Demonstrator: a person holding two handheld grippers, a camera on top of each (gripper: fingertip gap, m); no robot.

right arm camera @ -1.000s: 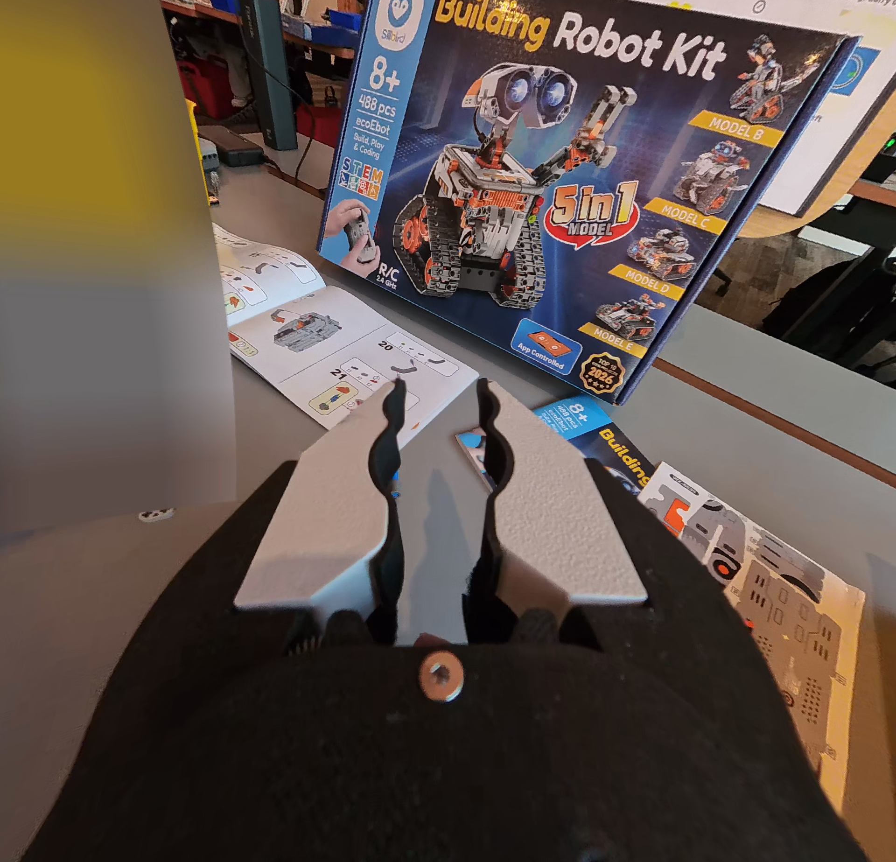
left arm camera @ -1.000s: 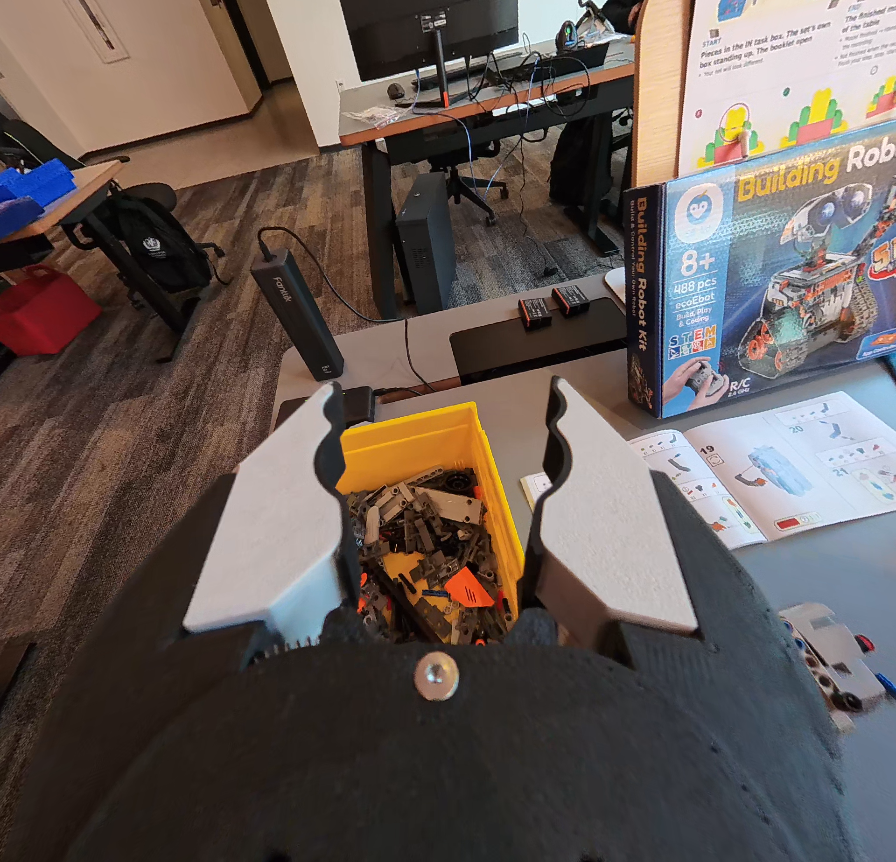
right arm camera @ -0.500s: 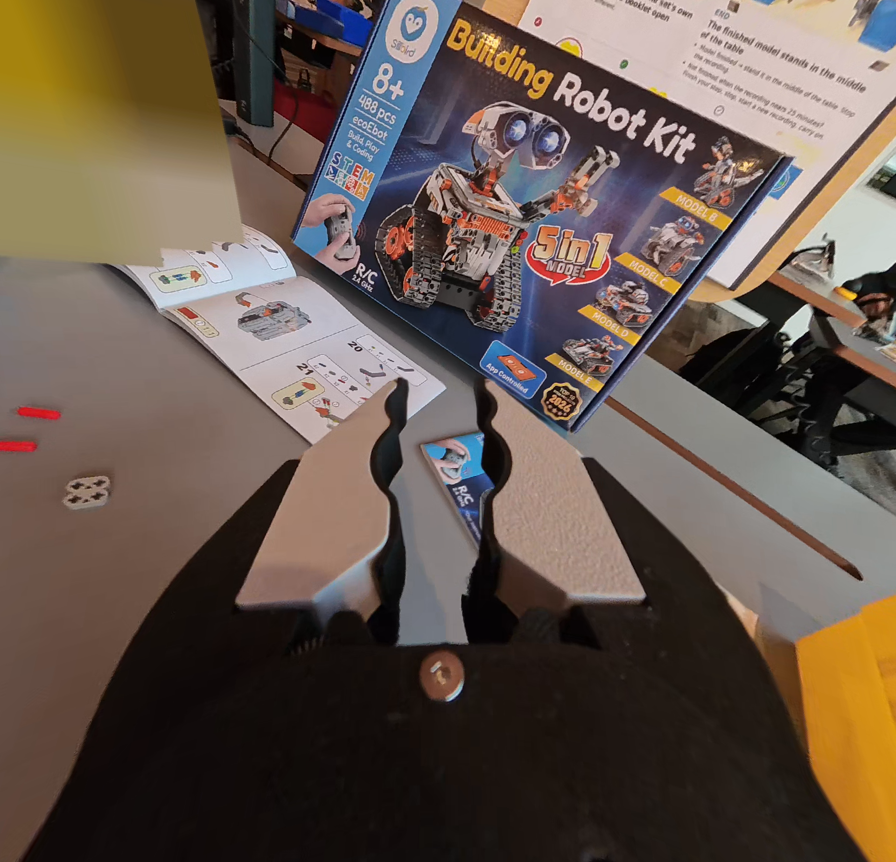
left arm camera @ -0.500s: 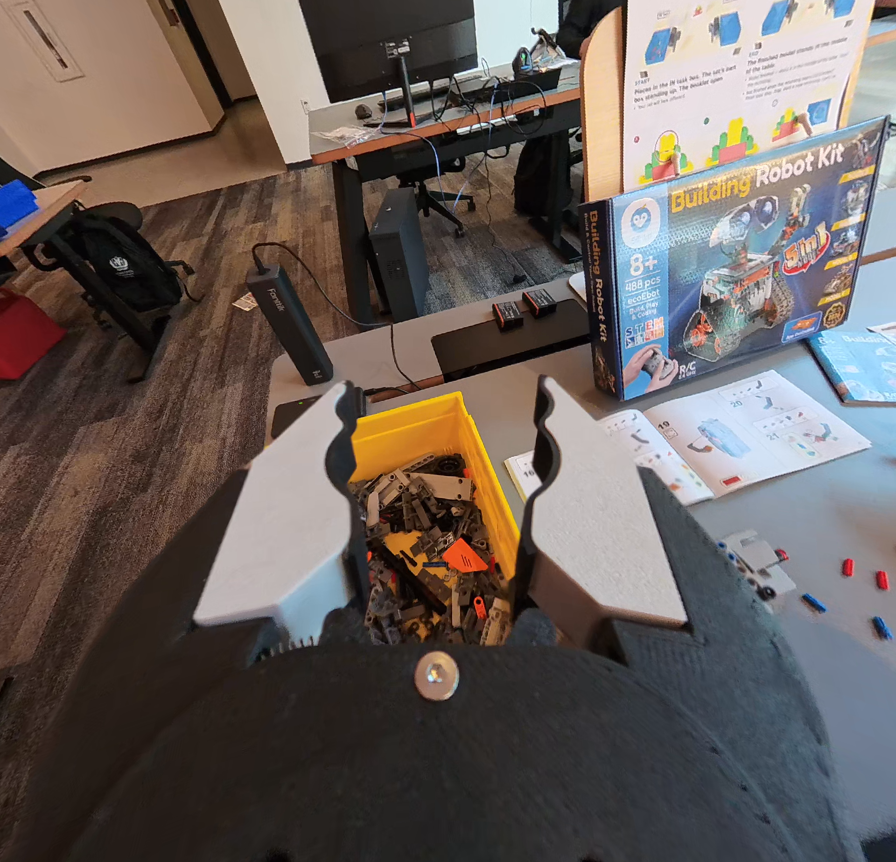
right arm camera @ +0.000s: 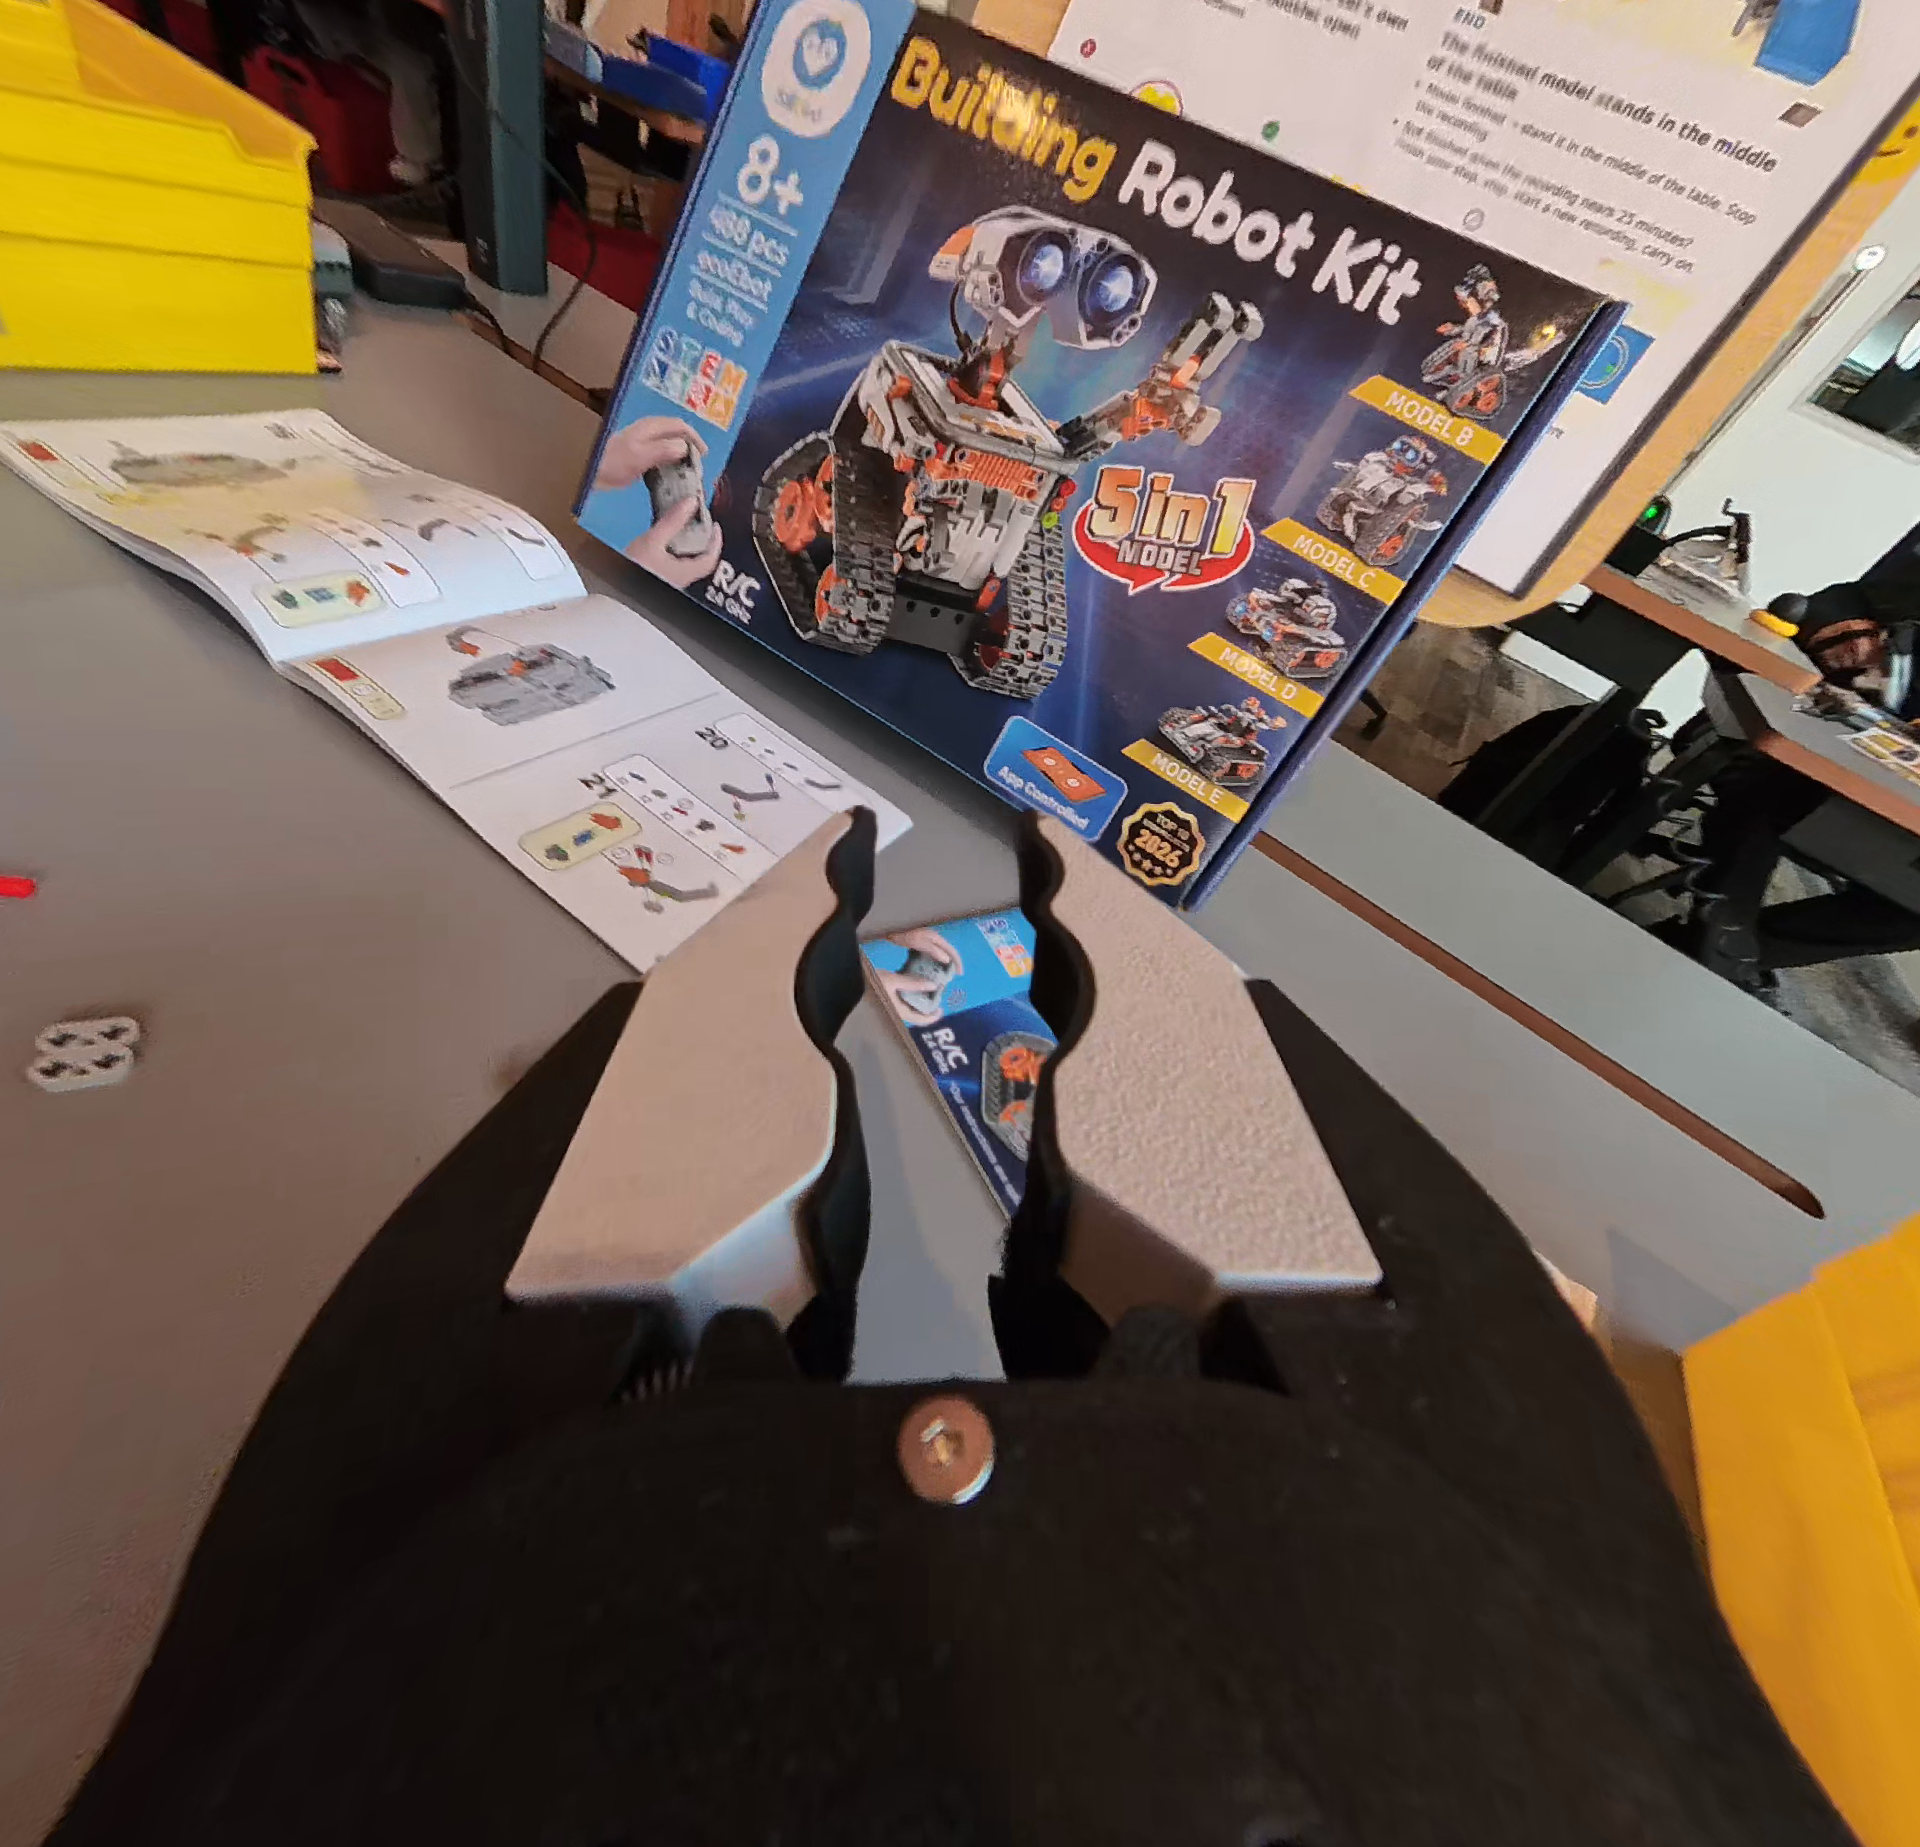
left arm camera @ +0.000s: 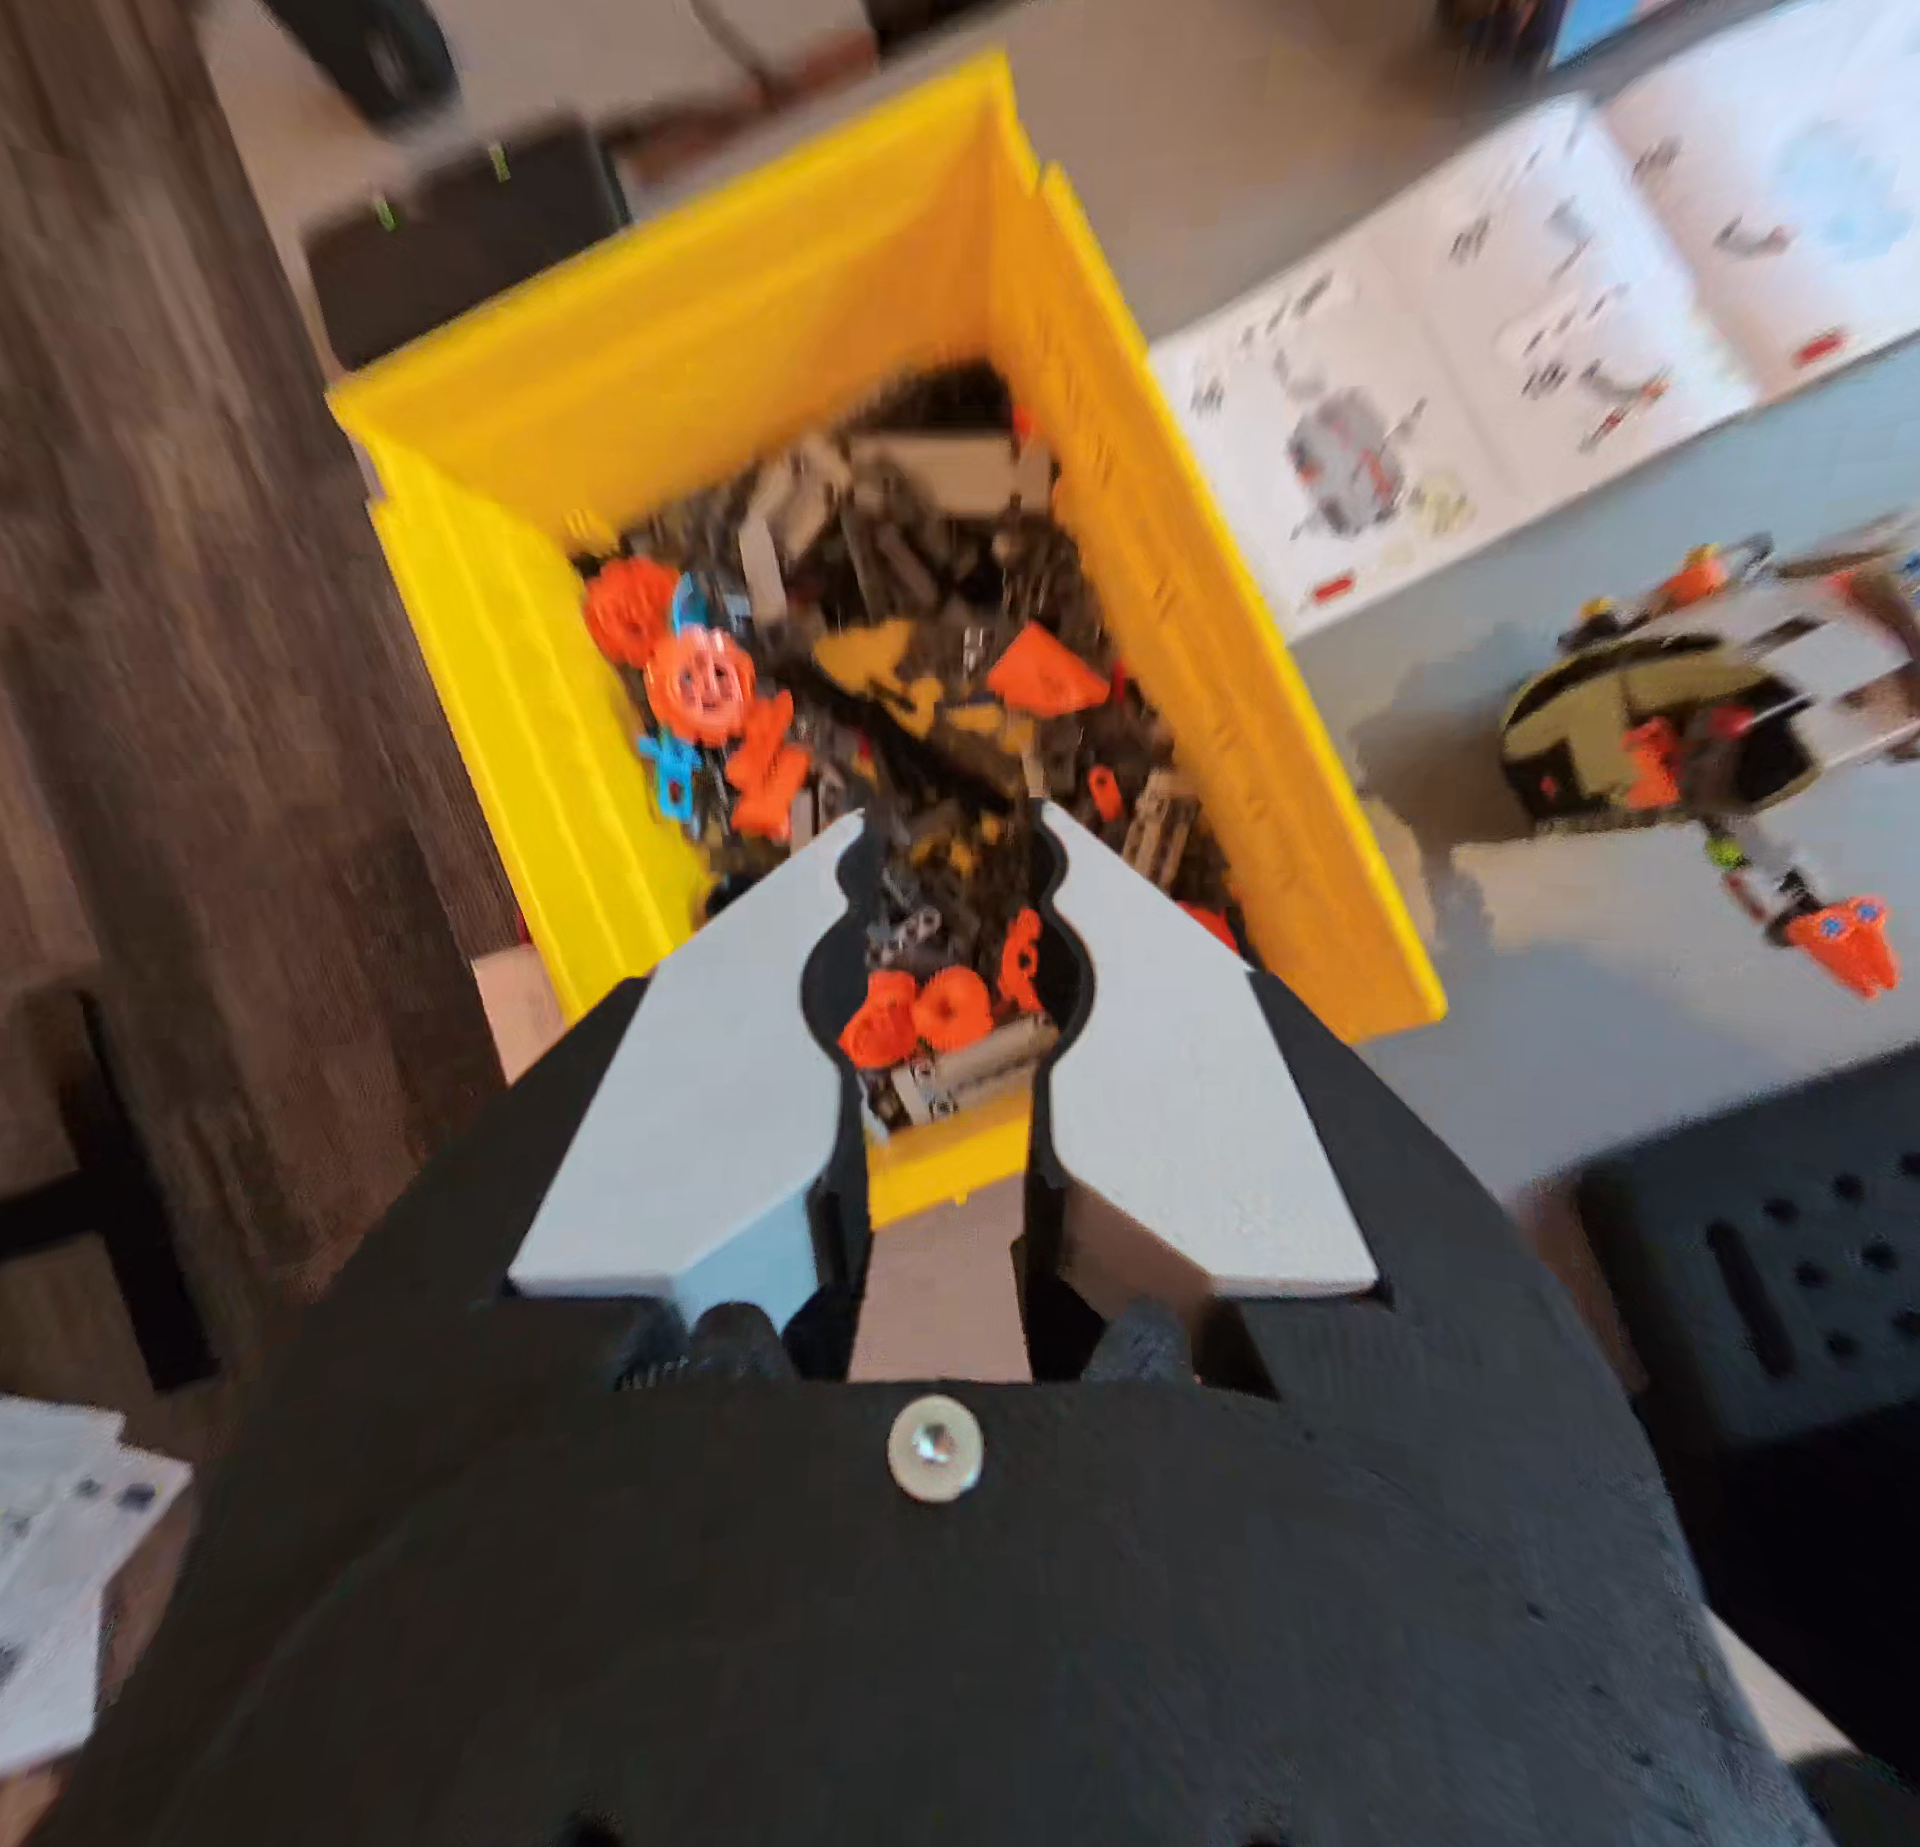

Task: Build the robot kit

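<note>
Left gripper (left arm camera: 951, 836) poised over the near end of the yellow bin (left arm camera: 748, 311), jaws a little apart, nothing between them. Bin heaped with dark grey and black building pieces (left arm camera: 914, 571), orange gears (left arm camera: 698, 677) bunched against its left wall, an orange wedge (left arm camera: 1044, 670) toward its right wall. Just right of the bin, on the grey table (left arm camera: 1455, 1101), an open instruction booklet (left arm camera: 1455, 322); nearer than that, well right of the bin, a partly built model (left arm camera: 1704, 717) in grey, black and orange. Left of the bin, wood-look floor (left arm camera: 156, 550). View blurred, small parts hard to tell apart. Right gripper (right arm camera: 945, 831) held above the table, well right of the bin, jaws slightly apart and empty, over a blue leaflet (right arm camera: 956, 997) lying flat. Beyond it, standing upright, the blue kit box (right arm camera: 1039, 426); between box and bin, the same open booklet. Small grey plate (right arm camera: 83, 1051) lying alone on the table, nearer than the booklet.
</note>
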